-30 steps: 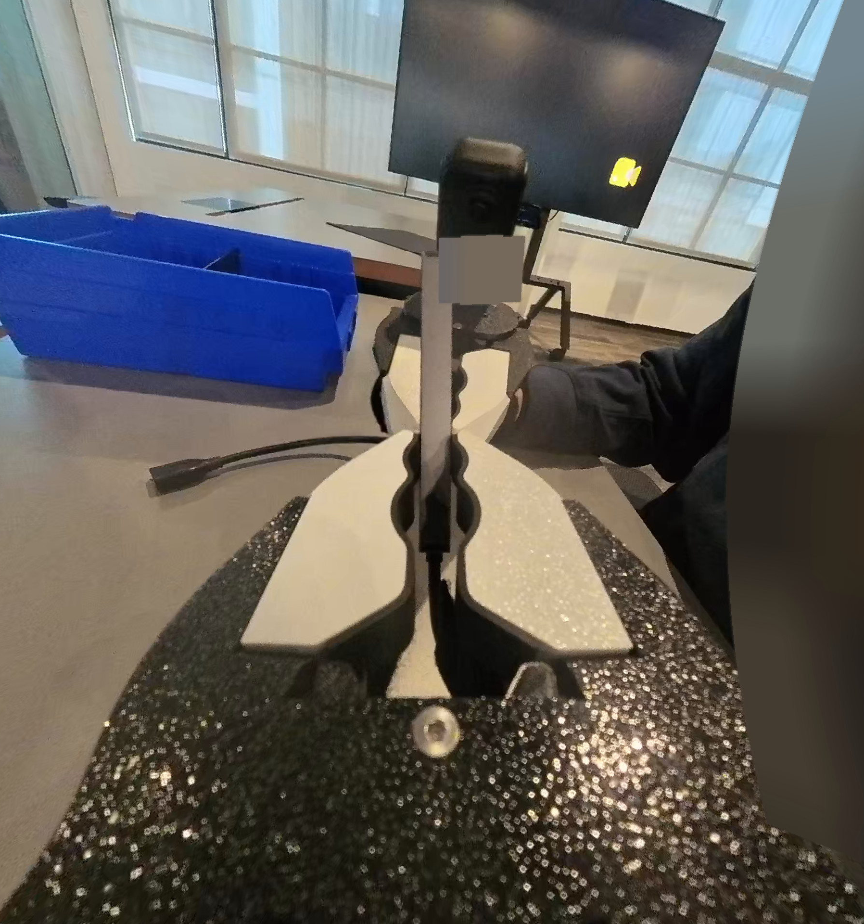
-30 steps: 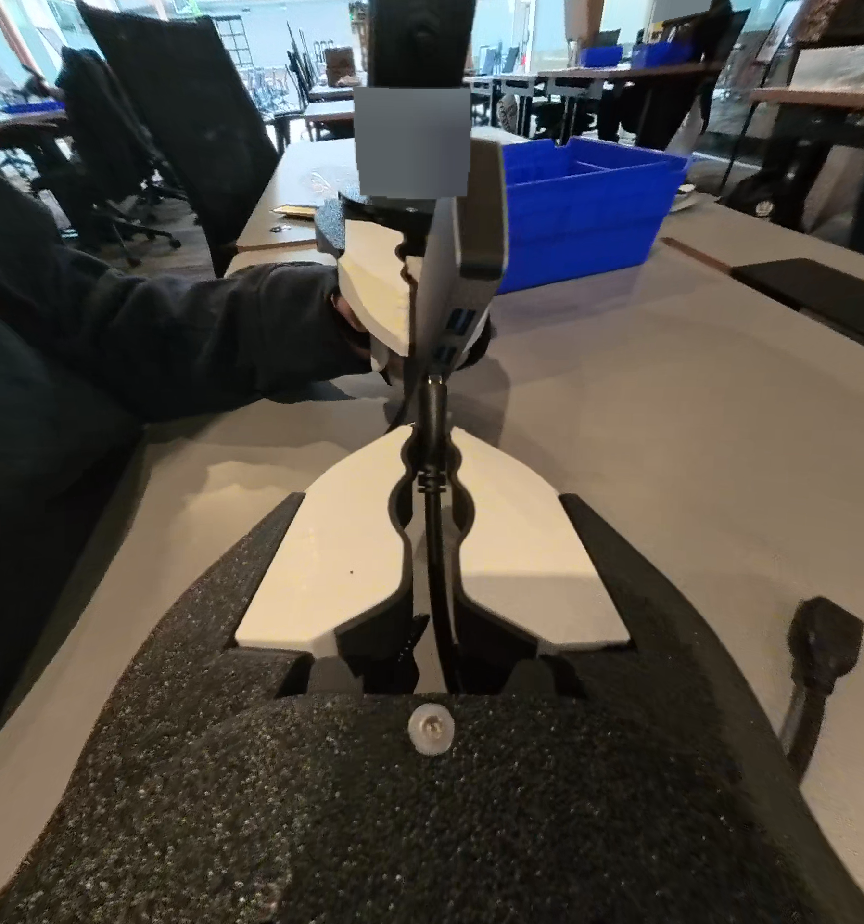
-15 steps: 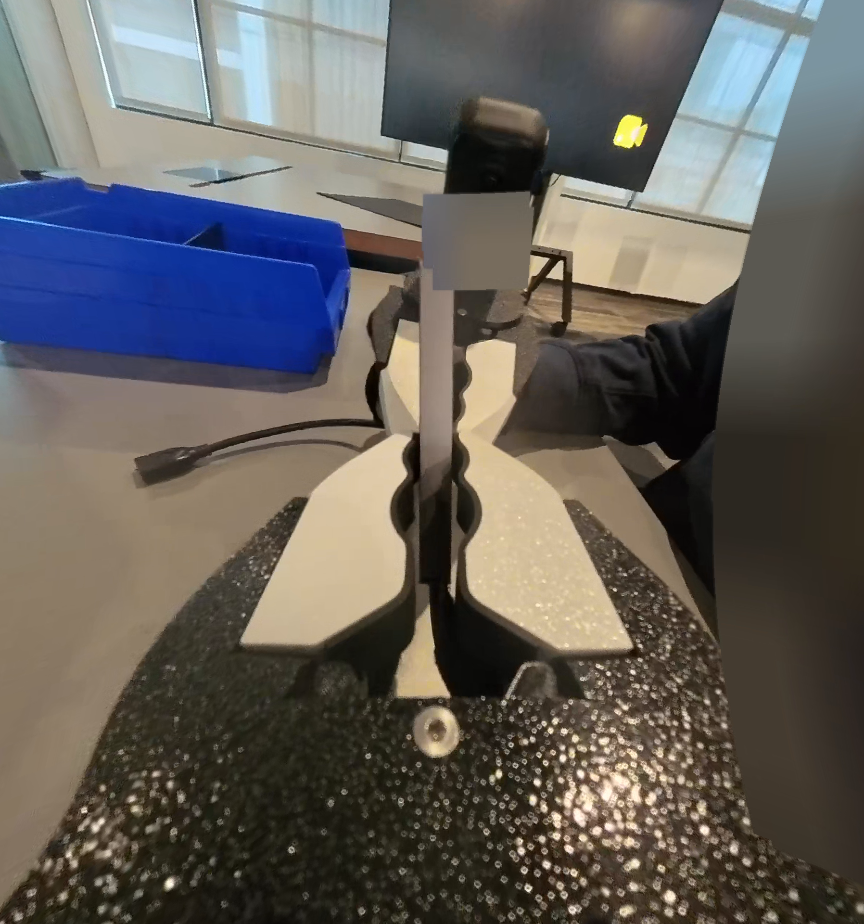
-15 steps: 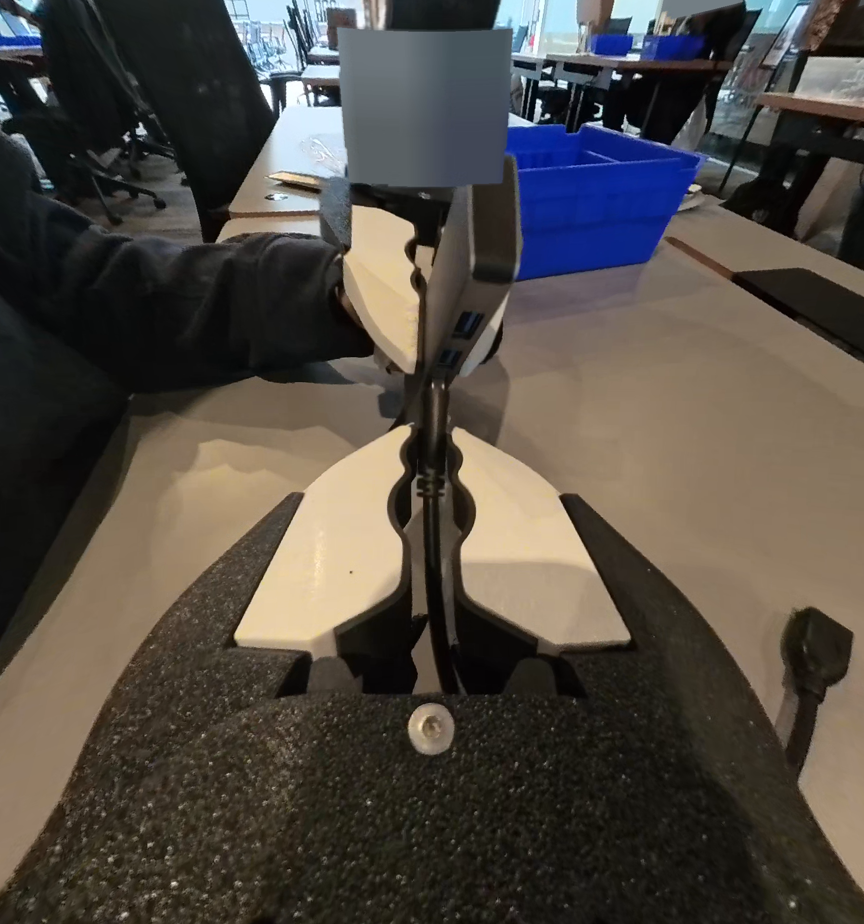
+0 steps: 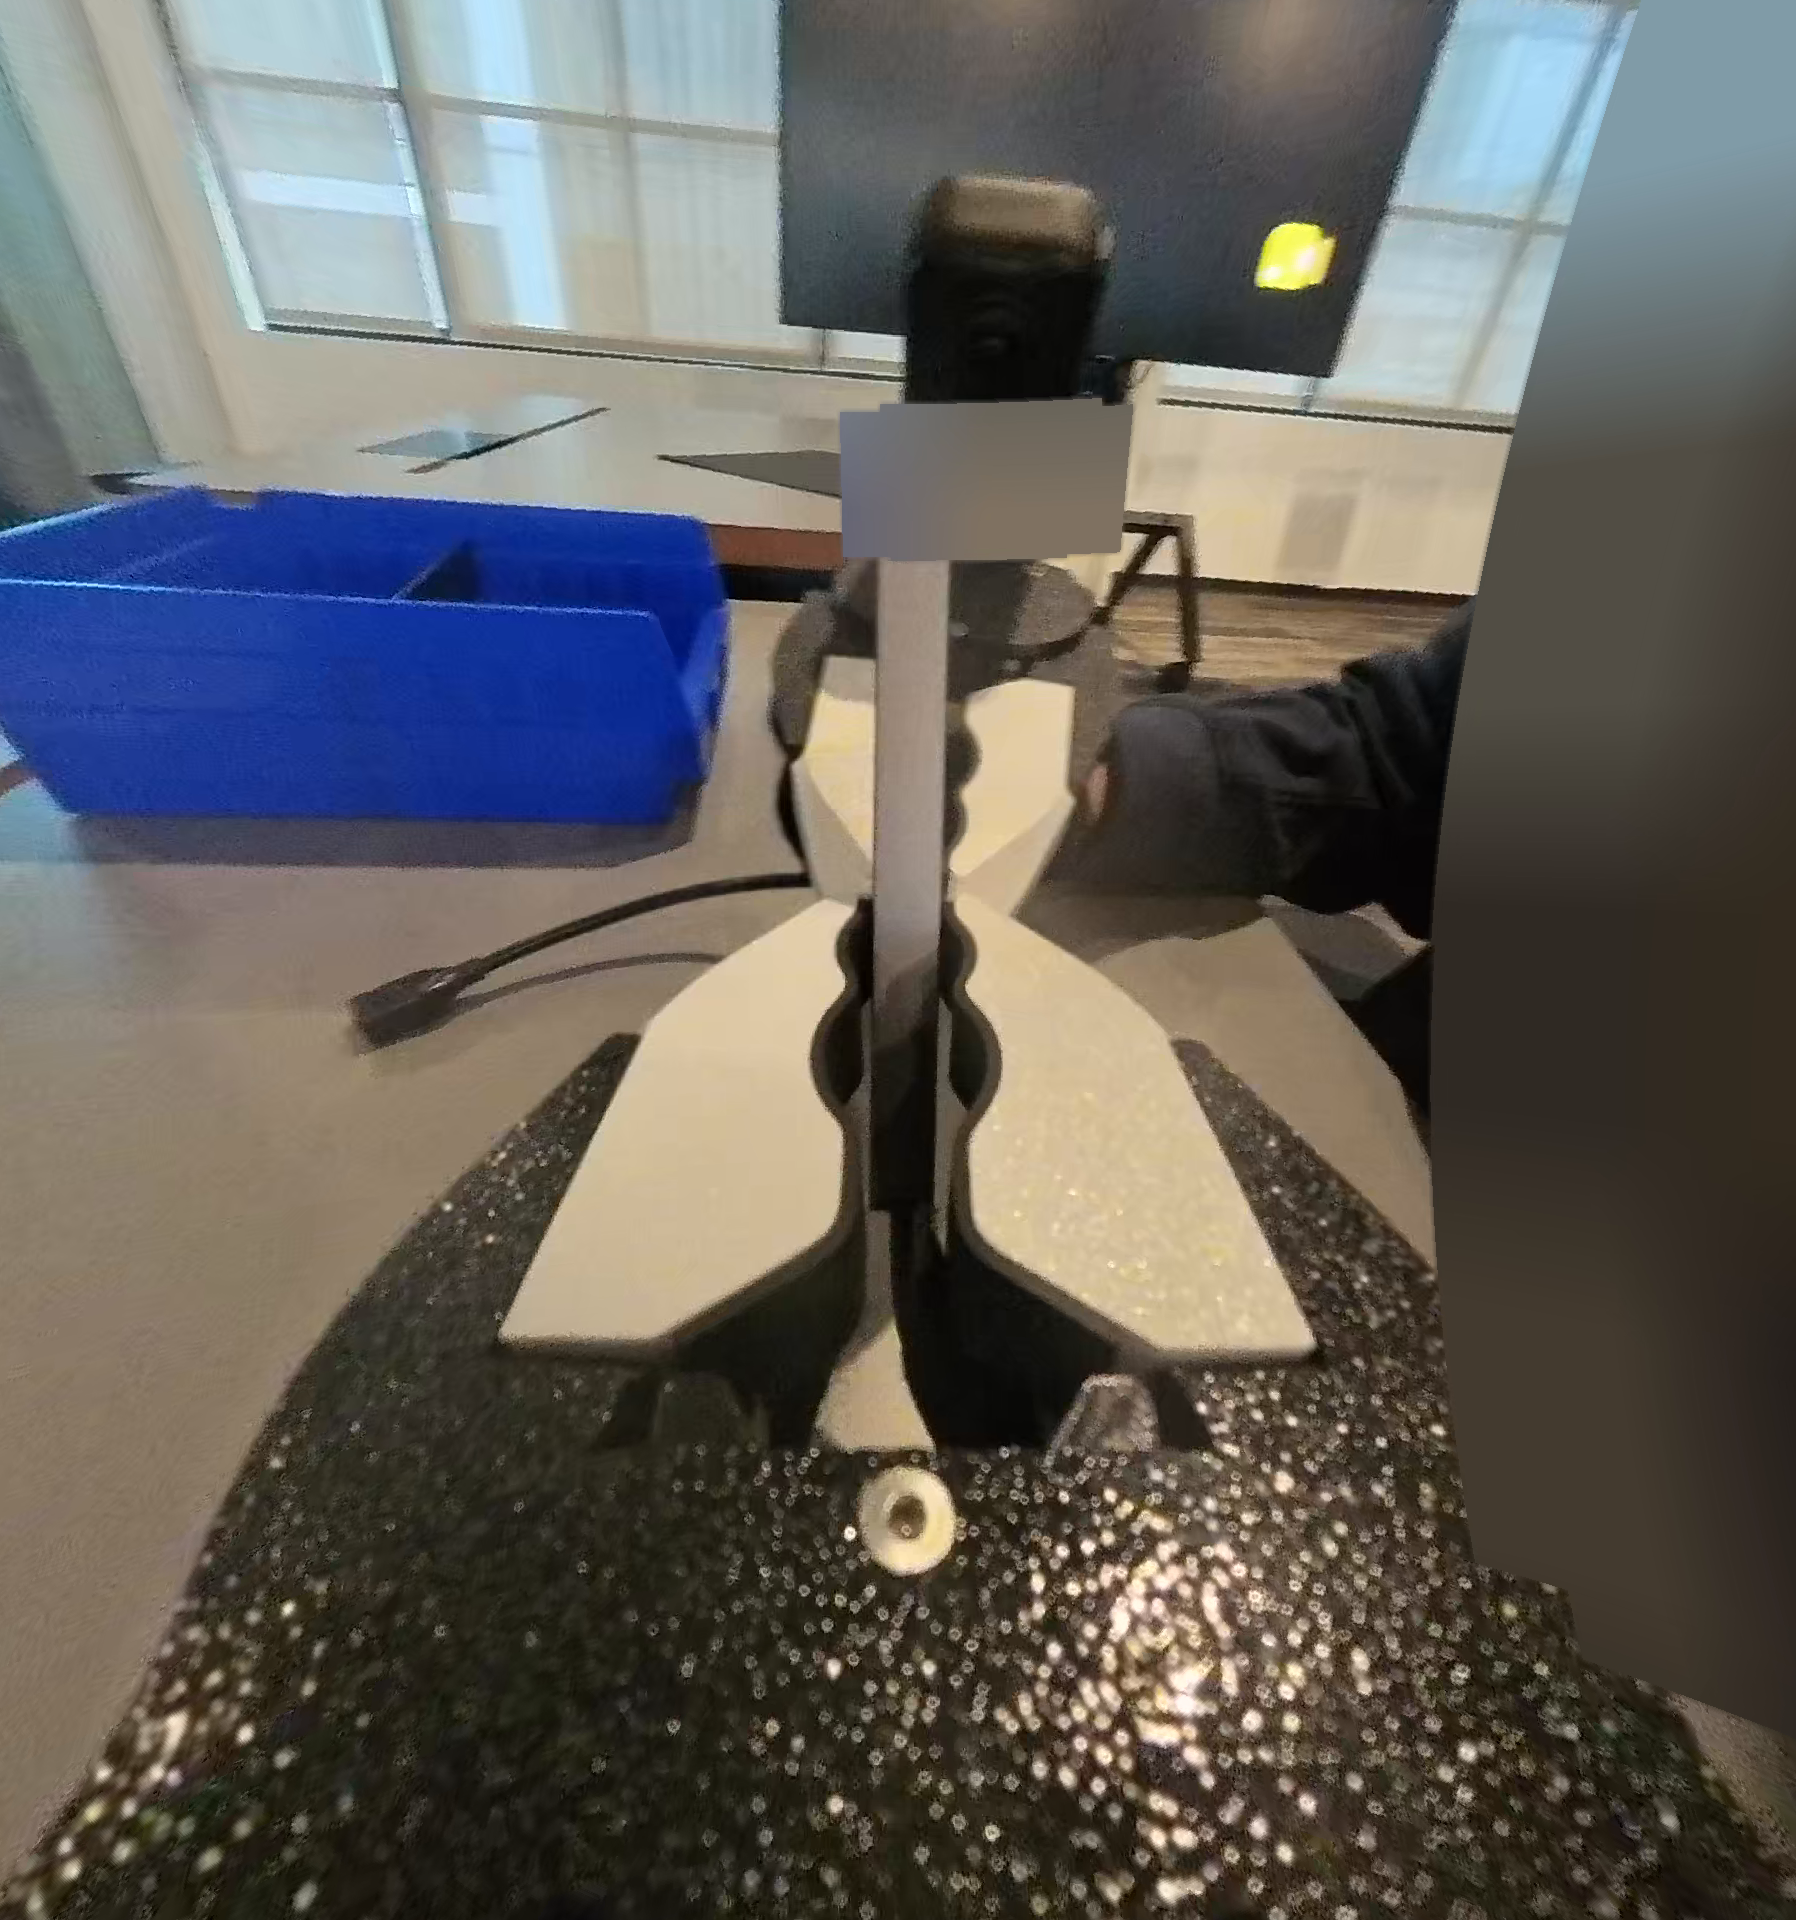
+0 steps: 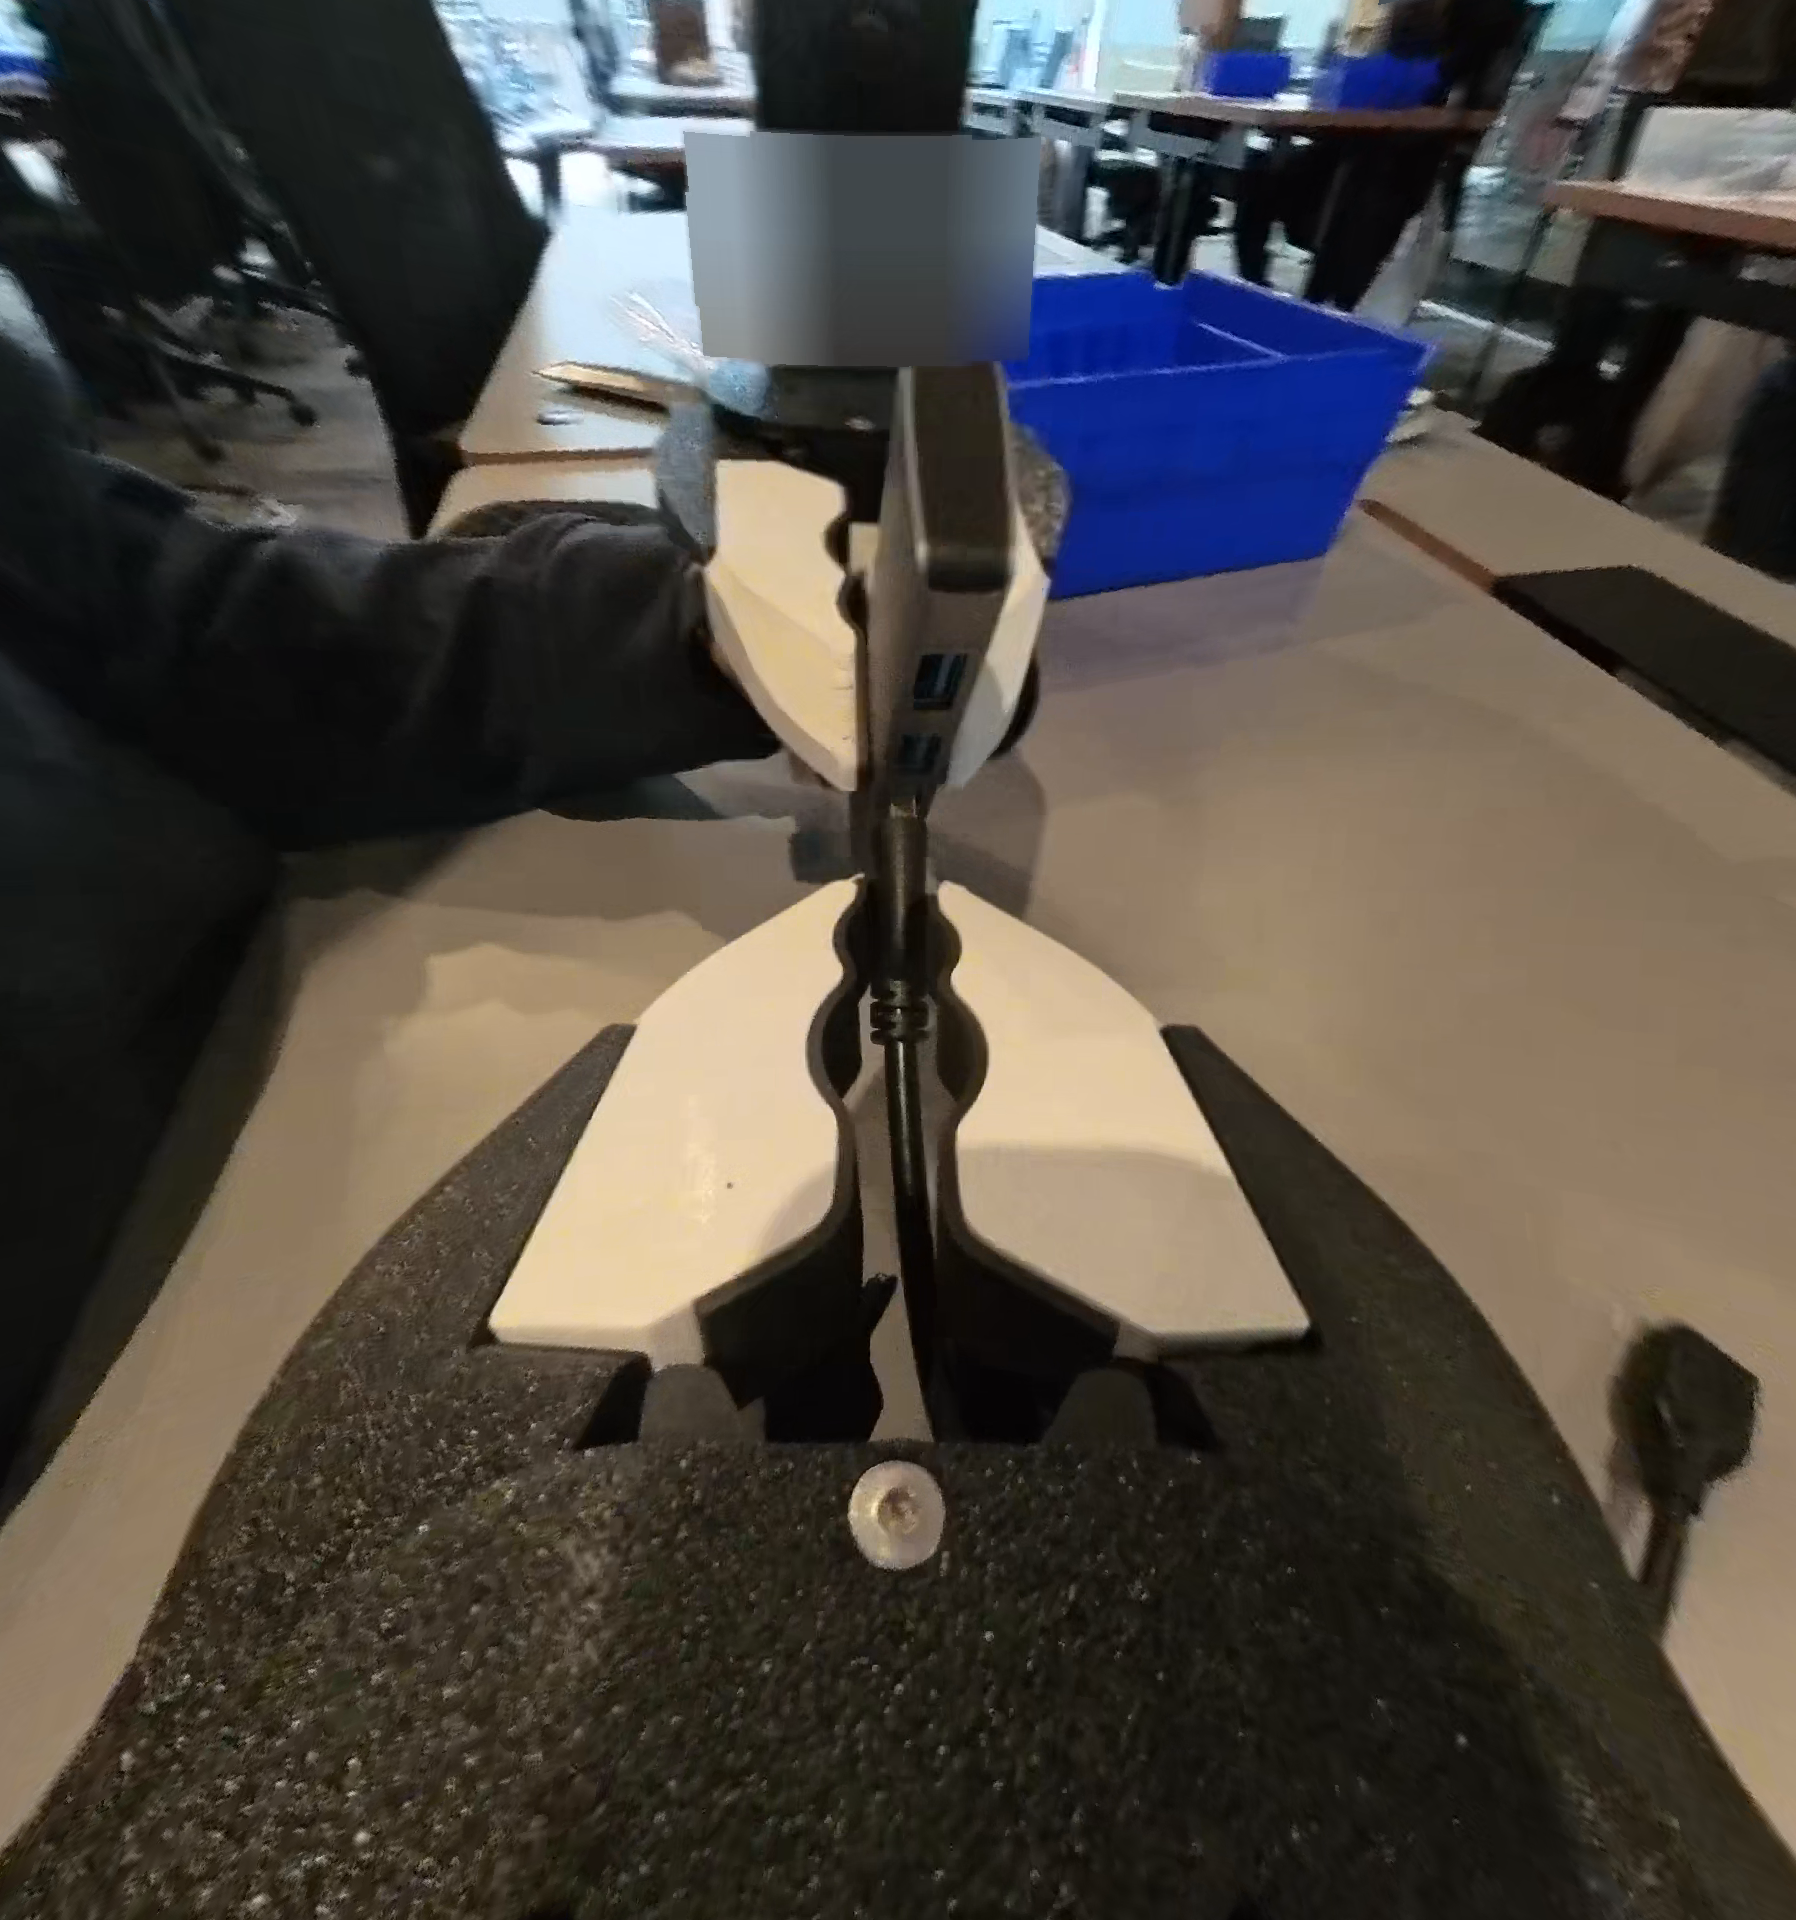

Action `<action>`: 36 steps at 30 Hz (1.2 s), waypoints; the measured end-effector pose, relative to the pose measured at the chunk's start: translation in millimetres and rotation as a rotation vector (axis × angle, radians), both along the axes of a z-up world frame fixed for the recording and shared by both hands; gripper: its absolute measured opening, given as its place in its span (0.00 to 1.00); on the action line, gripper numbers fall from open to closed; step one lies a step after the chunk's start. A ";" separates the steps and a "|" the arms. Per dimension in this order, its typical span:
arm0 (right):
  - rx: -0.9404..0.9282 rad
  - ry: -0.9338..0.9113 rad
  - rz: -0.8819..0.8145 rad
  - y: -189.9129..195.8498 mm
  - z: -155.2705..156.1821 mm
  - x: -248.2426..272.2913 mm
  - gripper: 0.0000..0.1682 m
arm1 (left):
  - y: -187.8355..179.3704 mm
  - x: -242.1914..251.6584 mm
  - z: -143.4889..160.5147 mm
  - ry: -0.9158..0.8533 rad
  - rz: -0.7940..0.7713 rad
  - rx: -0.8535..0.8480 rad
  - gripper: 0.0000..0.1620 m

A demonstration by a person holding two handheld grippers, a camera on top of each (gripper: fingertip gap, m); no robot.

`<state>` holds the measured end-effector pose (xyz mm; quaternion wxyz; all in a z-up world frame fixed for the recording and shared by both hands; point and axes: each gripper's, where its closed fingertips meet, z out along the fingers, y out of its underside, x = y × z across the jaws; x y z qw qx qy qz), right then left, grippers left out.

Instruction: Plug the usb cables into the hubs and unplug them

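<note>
Black cable (image 6: pixel 909 1122), stiff at the moulded plug and limp behind it, pinched between closed white fingers (image 6: pixel 728 1143) of right gripper (image 6: pixel 899 914), grip on the ribbed strain relief; plug tip at the lowest port of the hub (image 6: pixel 930 623), whether seated or just outside not determinable. Grey metal-look hub, judged rigid, light and smooth-sided, so liable to slip or pivot under insertion force; best held across the flat faces near the cabled end, as shown. Left gripper (image 5: pixel 904 935) closed on that hub, body standing edge-on along the finger line, own dark lead trailing back between the fingers (image 5: pixel 1102 1174); far end projecting toward the opposing gripper. Plug to be held on the hard shell only, never on the flexible cord; push and pull kept in line with the port to avoid bending the connector. Farther out on the grey table (image 5: pixel 146 1091), a second loose connector (image 5: pixel 406 1006) lying free; beyond it, a blue bin (image 5: pixel 333 707).
</note>
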<state>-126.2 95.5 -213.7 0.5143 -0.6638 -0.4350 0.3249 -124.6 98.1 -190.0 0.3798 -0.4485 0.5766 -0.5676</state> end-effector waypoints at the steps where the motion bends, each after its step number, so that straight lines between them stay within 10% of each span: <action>1: -0.023 0.015 0.044 -5.1 0.3 -1.5 0.05 | -4.7 -2.6 1.3 -0.003 -0.038 -0.012 0.07; 6: -0.089 0.209 0.041 -2.6 22.6 33.6 0.05 | 31.7 -58.1 50.8 -0.262 0.045 -0.140 0.07; 29: -0.066 -0.322 0.089 -18.2 -50.1 31.0 0.15 | 58.1 -20.3 -19.1 0.065 0.273 -0.229 0.07; 36: 0.021 -0.263 -0.421 31.5 -9.1 101.0 0.21 | 58.1 -17.2 -21.2 0.069 0.279 -0.232 0.07</action>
